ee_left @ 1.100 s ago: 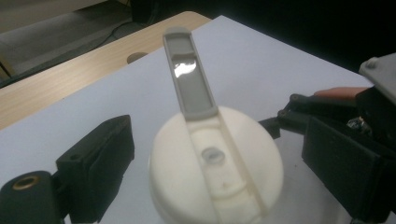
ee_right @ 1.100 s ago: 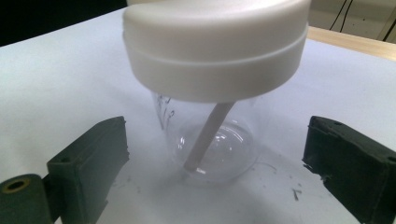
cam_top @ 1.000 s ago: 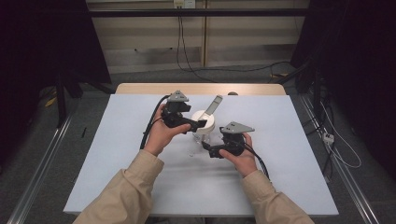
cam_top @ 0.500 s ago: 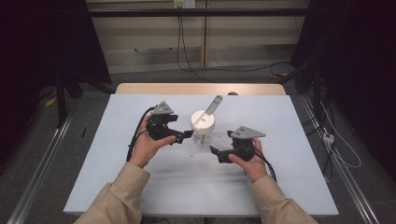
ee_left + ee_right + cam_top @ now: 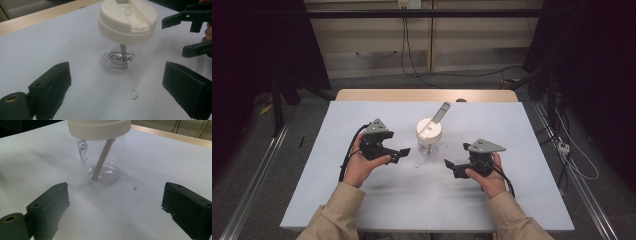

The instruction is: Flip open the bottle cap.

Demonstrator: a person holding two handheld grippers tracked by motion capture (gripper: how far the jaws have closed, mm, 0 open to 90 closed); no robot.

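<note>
A clear plastic cup [image 5: 429, 142] with a cream lid [image 5: 429, 129] stands upright in the middle of the table, a flat straw [image 5: 441, 112] sticking up through the lid. In the left gripper view the cup [image 5: 121, 58] carries a dark printed logo. My left gripper [image 5: 401, 152] is to the cup's left, jaws open and empty, pointing at it from a short way off. My right gripper [image 5: 449, 165] sits lower right of the cup, also open and empty. In the right gripper view the cup [image 5: 102, 165] and straw [image 5: 101, 160] stand ahead of the spread jaws.
The table has a pale blue top [image 5: 512, 125] with a wooden strip [image 5: 362, 95] along its far edge. A few dark specks [image 5: 135, 93] lie on the surface near the cup. Cables [image 5: 572, 155] run over the floor to the right.
Both hands have drawn back from the cup. The left gripper moved left and down toward the table, the right gripper moved right. The cup stands where it was.
</note>
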